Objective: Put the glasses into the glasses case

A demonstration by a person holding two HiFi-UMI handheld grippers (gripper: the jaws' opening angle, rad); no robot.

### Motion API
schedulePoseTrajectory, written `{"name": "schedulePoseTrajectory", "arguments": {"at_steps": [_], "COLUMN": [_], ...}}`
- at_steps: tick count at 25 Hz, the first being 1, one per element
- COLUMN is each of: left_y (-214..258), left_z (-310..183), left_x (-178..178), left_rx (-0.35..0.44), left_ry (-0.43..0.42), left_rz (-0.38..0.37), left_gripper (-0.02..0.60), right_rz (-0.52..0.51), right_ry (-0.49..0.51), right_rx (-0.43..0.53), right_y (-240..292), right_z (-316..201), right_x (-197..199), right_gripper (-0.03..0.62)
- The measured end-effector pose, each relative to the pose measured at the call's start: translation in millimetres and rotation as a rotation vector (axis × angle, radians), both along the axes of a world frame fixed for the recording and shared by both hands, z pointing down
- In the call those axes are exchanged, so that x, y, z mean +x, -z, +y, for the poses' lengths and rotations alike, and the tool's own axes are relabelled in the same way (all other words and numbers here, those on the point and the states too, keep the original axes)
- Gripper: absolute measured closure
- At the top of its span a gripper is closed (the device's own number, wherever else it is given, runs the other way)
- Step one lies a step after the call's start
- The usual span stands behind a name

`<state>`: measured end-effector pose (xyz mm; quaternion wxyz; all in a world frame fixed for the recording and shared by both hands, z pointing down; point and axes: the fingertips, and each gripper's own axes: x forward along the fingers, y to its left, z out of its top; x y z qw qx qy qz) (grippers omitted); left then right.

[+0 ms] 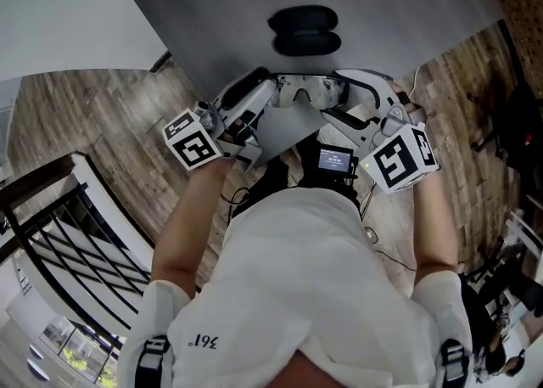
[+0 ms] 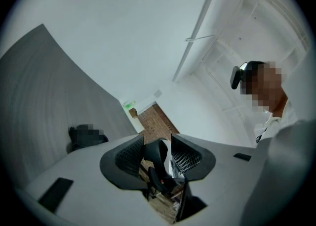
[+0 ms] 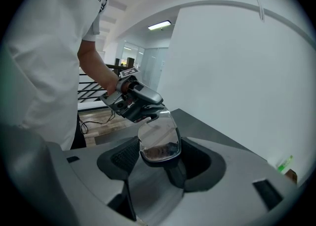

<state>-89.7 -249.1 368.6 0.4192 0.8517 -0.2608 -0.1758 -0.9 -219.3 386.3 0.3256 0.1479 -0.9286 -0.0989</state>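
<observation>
1. Clear plastic lens with a dark frame, that's the glasses (image 1: pixel 310 93). They're up in the air between the two grippers, over the near edge of the tabletop (image 1: pixel 212 13) and not touching it.
2. My guess on handling: very light, fairly stiff across the front, springy at the arms and hinges. The lens looks slick and easy to scratch or smudge. I'd grab the frame ends near the hinges rather than the lens faces, and go easy on the squeeze.
3. The left gripper (image 2: pixel 158 156) has its jaws pulled in close on a dark end piece of the glasses, probably an arm, so it's clamped on that side.
4. The right gripper (image 3: pixel 159 158) has its jaws fairly wide, but the gap isn't empty. The lens end sits right across it from pad to pad, so it has hold of the glasses too.
5. The black glasses case (image 1: pixel 304 30) lies on the grey tabletop, well apart from the glasses and farther from the person. From the head view it looks open, with two halves lying side by side, but I wouldn't swear to it.
6. The job reads as barely halfway: picked up, not in the case yet. I can't tell if the arms are folded. With both grippers on one frame, the risk is twisting it if the hands don't move together.
7. Beyond that there's just the wood floor (image 1: pixel 110 106) below.
</observation>
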Motion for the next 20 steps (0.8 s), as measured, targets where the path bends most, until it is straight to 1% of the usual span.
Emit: {"name": "schedulePoseTrajectory", "arguments": {"at_steps": [3,9,14,20], "left_y": [-5,-25,-44,-64], "left_z": [-10,-33,-52,-76], "left_x": [2,2,3,1], "left_rx": [0.008,-0.006,-0.016,-0.039], "left_ry": [0.025,0.064,0.055,0.048], "left_rz": [-0.048,-0.131,-0.167,-0.197], "left_gripper": [0.414,0.411,0.407,0.407], "right_rz": [-0.004,0.011,0.06,0.115], "right_ry": [-0.014,-0.036,-0.036,-0.048], "right_rx": [0.001,0.003,0.02,0.014], "right_y": [-3,-21,-38,-61], "right_z": [-7,-31,-52,-76], "right_x": [3,5,6,5], "right_gripper": [0.318,0.318,0.318,0.318]}}
